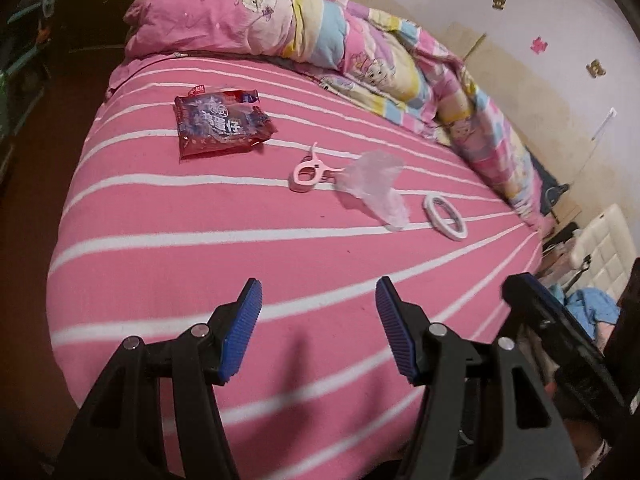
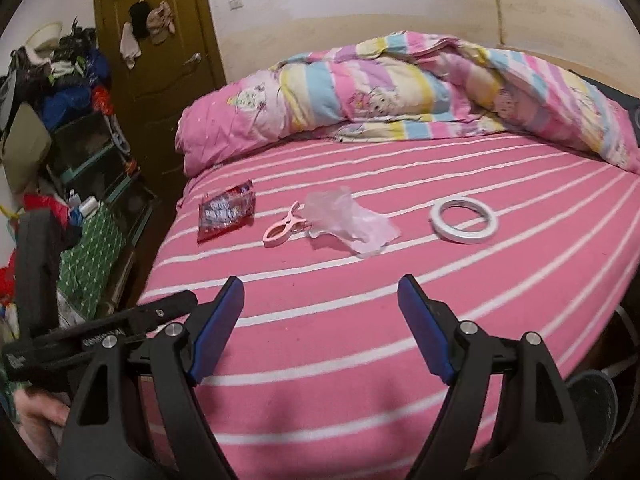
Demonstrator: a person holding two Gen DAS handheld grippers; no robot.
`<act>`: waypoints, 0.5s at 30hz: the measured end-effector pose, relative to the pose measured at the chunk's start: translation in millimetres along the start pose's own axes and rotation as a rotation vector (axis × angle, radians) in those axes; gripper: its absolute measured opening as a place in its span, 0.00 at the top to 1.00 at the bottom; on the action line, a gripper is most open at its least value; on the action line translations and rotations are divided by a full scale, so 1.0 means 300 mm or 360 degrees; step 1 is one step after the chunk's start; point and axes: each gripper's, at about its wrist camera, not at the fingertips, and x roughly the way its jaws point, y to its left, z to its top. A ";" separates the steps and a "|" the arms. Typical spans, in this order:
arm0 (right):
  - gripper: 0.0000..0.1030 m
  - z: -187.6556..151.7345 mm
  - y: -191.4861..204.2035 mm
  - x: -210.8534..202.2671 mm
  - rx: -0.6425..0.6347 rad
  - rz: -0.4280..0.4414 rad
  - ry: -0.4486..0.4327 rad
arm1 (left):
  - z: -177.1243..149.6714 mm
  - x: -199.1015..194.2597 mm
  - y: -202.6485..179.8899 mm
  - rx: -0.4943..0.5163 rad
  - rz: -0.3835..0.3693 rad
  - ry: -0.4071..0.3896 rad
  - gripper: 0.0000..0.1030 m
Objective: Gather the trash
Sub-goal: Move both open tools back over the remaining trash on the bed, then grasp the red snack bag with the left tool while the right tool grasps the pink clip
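Left wrist view: your left tool (image 1: 318, 312) hangs over the near edge of the bed (image 1: 200, 264), its blue pads spread apart with only striped pink sheet between them. Your right tool (image 1: 560, 320) shows at the right edge of that view, dark and blurred. In the right wrist view, your right tool (image 2: 320, 312) is likewise released, jaws wide and empty above the sheet, with your left tool (image 2: 100, 332) just beside it at the lower left.

Farther out on the sheet lie four things in a loose row, all well apart from both tools. The red snack wrapper (image 1: 222, 124) sits toward the left edge of the bed. To its right is a pink plastic clip (image 1: 310, 170), whose tip touches a crumpled clear plastic bag (image 1: 374, 184). Beyond the bag, apart from it, a white roll of tape (image 1: 445, 216) lies flat.

Behind them, a rumpled pink cartoon-print quilt (image 1: 280, 20) is bunched along the far side of the bed by the wall. A brown door (image 2: 160, 40) stands at the far left in the right wrist view.
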 end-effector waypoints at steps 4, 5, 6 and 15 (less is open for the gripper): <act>0.24 0.037 -0.024 0.067 0.0053 0.0043 0.0028 | 0.066 0.065 0.019 0.0006 0.0015 0.0016 0.44; 0.24 0.054 -0.026 0.087 0.0065 0.0063 0.0020 | 0.078 0.074 0.018 0.0003 0.0015 0.0016 0.44; 0.24 0.072 -0.025 0.109 0.0081 0.0099 0.0015 | 0.100 0.087 0.022 -0.0001 0.0021 0.0010 0.44; 0.24 0.170 0.061 0.324 0.0120 0.0314 0.0111 | 0.251 0.142 0.129 -0.0145 0.0163 -0.0049 0.44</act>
